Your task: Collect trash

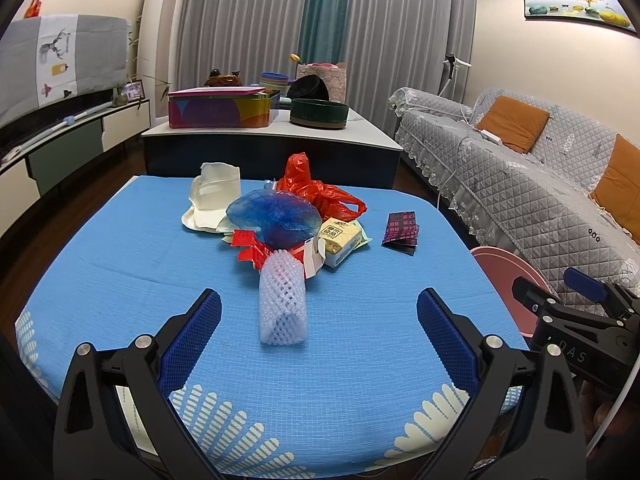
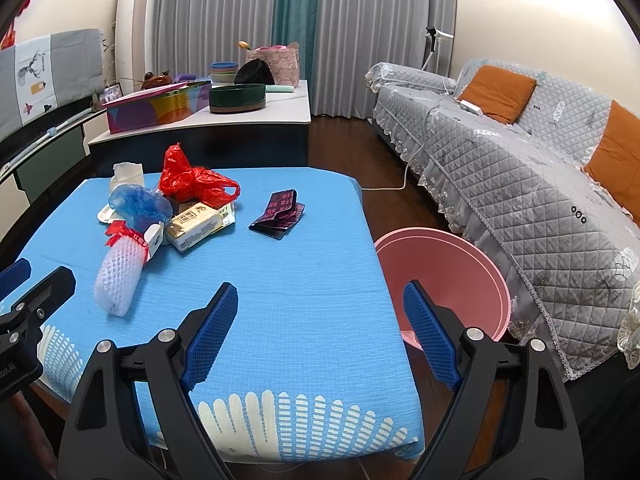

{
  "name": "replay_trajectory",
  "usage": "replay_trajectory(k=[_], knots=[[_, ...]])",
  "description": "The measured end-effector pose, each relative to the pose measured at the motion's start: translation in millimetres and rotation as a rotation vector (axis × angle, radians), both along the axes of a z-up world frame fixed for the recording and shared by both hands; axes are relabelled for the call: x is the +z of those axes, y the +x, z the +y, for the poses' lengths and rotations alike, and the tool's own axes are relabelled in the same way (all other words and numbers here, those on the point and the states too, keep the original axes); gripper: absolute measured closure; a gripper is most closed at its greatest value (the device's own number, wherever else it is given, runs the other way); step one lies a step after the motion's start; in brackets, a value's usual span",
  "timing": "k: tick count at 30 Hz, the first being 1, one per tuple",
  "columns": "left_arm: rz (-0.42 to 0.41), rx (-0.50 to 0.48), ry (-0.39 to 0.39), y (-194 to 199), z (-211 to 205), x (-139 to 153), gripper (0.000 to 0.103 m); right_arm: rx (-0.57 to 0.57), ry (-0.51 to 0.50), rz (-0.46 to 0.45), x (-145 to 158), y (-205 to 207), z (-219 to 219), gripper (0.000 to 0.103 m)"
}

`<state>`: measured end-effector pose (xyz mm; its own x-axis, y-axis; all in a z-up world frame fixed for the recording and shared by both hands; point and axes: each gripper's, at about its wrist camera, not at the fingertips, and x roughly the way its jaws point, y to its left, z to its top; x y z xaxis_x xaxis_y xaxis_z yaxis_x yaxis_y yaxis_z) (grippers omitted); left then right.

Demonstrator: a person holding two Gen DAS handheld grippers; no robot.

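1. On the blue tablecloth [image 1: 120,272], a trash pile: white foam net [image 1: 283,300] nearest, blue plastic bag [image 1: 276,216], red bag [image 1: 316,192], tissue pack [image 1: 340,240] touching.
2. Apart to its right lies a dark wrapper [image 1: 401,227].
3. Beside the table's right edge stands a pink bin [image 2: 444,276].
4. Left gripper [image 1: 319,320] and right gripper [image 2: 320,308] both gape wide, holding nothing.
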<state>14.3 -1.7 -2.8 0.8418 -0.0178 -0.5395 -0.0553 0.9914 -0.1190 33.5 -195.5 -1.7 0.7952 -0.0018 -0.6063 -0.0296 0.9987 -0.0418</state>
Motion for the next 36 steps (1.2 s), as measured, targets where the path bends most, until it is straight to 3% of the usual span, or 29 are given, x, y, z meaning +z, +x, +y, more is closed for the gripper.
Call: replay_trajectory(k=[8, 10, 20, 27, 36], knots=[[-0.007, 0.012, 0.016, 2, -4, 3, 0.011, 0.017, 0.025, 0.007, 1, 1, 0, 0.031], [-0.018, 0.022, 0.034, 2, -7, 4, 0.013, 0.03, 0.031, 0.008, 2, 2, 2, 0.039], [-0.001, 0.076, 0.043, 17, -2, -6, 0.023, 0.064, 0.103, 0.023, 3, 20, 7, 0.055], [0.061, 0.067, 0.047, 34, -2, -19, 0.035, 0.064, 0.129, 0.039, 1, 55, 14, 0.056], [0.126, 0.095, 0.032, 53, 9, -37, 0.044, 0.079, 0.183, 0.084, -17, 107, 27, 0.068]])
